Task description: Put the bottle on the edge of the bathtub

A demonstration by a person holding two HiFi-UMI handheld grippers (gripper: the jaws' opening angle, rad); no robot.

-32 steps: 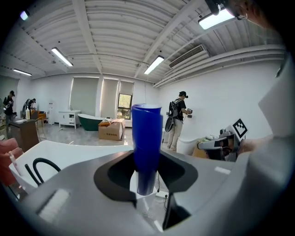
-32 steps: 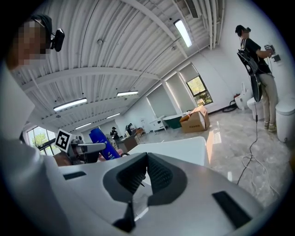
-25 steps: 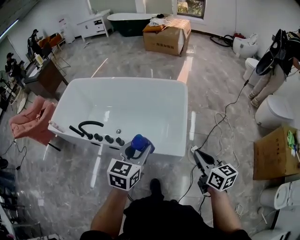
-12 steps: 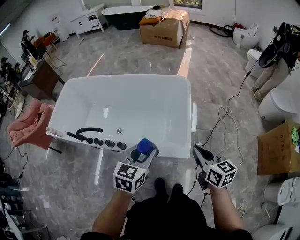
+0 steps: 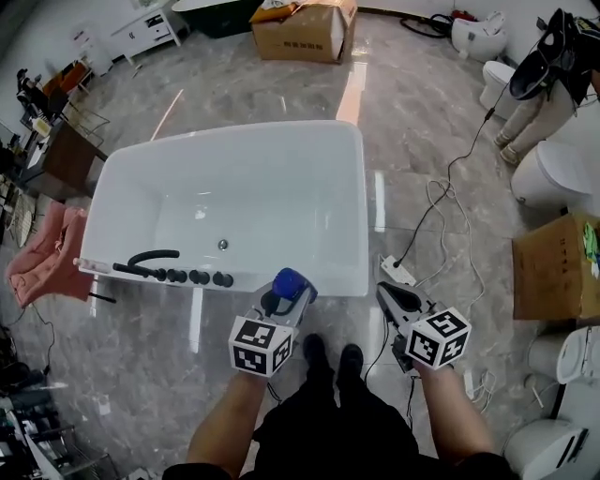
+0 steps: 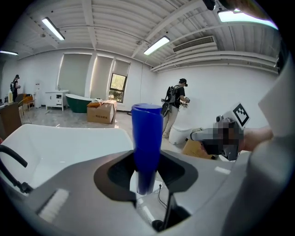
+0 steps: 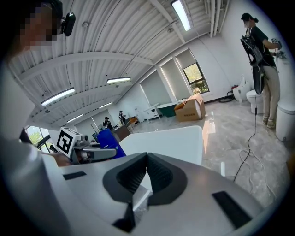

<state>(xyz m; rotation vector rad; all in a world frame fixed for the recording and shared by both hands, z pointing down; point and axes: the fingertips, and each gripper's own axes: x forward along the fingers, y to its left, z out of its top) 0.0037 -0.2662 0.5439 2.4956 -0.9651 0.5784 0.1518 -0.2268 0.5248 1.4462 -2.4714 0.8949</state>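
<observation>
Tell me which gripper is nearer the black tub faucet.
Left. The left gripper, holding the blue bottle, is right of the faucet; the right gripper is farther right, over the floor.

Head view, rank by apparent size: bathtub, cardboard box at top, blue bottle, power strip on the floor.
1. bathtub.
2. cardboard box, farther off.
3. blue bottle and power strip look alike; the bottle is nearer the camera, so unranked.

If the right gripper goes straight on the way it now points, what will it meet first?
Probably the white bathtub: its near end lies directly beyond the shut jaws of the right gripper. Depth is unclear, so it might pass above the rim.
</observation>
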